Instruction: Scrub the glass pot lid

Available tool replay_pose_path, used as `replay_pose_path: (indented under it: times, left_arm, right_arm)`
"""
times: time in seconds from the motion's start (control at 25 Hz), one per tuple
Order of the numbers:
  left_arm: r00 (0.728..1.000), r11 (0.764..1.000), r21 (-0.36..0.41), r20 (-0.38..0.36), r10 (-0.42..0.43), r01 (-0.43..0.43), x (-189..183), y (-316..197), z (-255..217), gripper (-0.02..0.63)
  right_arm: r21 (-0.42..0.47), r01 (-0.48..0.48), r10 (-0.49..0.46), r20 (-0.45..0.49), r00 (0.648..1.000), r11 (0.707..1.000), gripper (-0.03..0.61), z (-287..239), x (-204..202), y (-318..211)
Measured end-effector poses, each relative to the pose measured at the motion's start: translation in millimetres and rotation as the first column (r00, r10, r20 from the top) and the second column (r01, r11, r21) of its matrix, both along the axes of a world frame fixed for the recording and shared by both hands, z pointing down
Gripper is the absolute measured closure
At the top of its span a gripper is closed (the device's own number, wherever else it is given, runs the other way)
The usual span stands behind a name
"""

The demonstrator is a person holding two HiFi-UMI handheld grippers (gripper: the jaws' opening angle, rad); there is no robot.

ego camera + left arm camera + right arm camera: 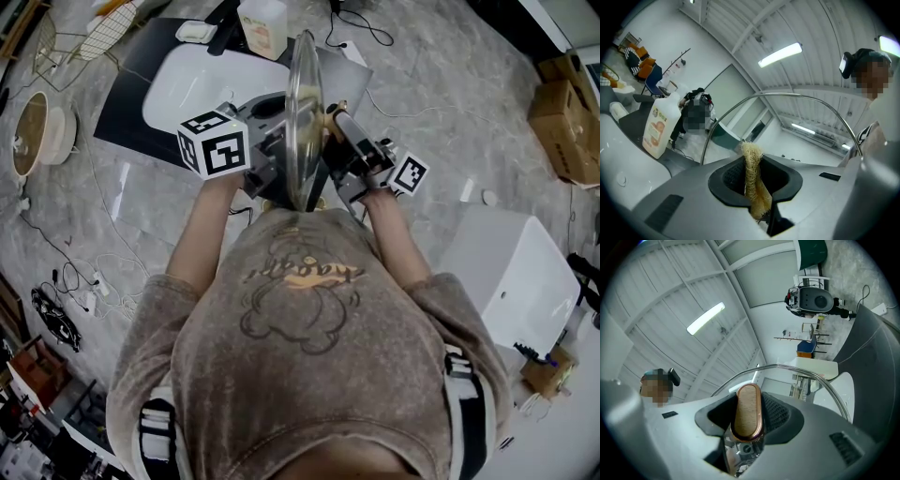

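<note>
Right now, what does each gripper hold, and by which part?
The right gripper clamps the round glass pot lid by its oval wooden knob. The left gripper pinches a tan fibrous scrubber around its middle.

Clear glass lid [302, 112], smooth, with a glossy metal rim; its handle [748, 411] — matt wood, coppery edging; scrubber [751, 173] — coarse, straw-like fibre.

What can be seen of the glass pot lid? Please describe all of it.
The glass pot lid is round, clear glass with a shiny metal rim. It is held upright, edge toward the head camera. The right gripper is shut on its oval wood-coloured handle. The left gripper holds a straw-coloured scrubber at the opposite face; contact is unclear.
</note>
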State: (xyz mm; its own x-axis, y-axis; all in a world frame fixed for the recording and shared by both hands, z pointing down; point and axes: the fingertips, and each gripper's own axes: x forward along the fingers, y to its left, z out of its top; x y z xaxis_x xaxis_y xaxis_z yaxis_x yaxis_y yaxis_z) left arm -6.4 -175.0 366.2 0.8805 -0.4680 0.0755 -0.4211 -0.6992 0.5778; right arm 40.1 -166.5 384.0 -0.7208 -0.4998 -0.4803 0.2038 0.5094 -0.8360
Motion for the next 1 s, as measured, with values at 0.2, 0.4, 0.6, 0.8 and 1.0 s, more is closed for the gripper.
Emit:
replay_pose_path:
  times: [0.2, 0.4, 0.6, 0.8, 1.0]
  left_arm:
    - [0.998, 1.000, 0.004, 0.055, -0.007, 0.007, -1.8, -4.5, 14.7, 0.543]
    - [0.992, 1.000, -0.001, 0.129, -0.005, 0.005, 2.8, -7.0, 36.6, 0.543]
    - [0.989, 0.999, -0.037, 0.143, -0.031, 0.037, 7.5, -16.2, 61.6, 0.543]
    - [0.983, 0.996, -0.070, 0.179, -0.043, 0.056, 10.0, -21.8, 80.4, 0.543]
    - [0.983, 0.994, -0.081, 0.178, -0.053, 0.069, -0.6, -14.8, 85.7, 0.543]
  right_arm:
    - [0.002, 0.002, -0.002, -0.014, 1.000, 1.000, 0.403, 1.9, -0.9, 2.4]
    - [0.013, 0.015, -0.015, -0.013, 1.000, 1.000, 0.403, -1.1, -6.0, 5.8]
    - [0.017, 0.022, -0.021, -0.022, 1.000, 1.000, 0.403, -2.0, -5.7, 5.7]
    - [0.019, 0.022, -0.021, -0.041, 0.999, 1.000, 0.403, -1.9, -4.0, 5.5]
    - [0.041, 0.002, 0.001, -0.078, 0.997, 0.999, 0.403, -0.1, -3.5, 8.5]
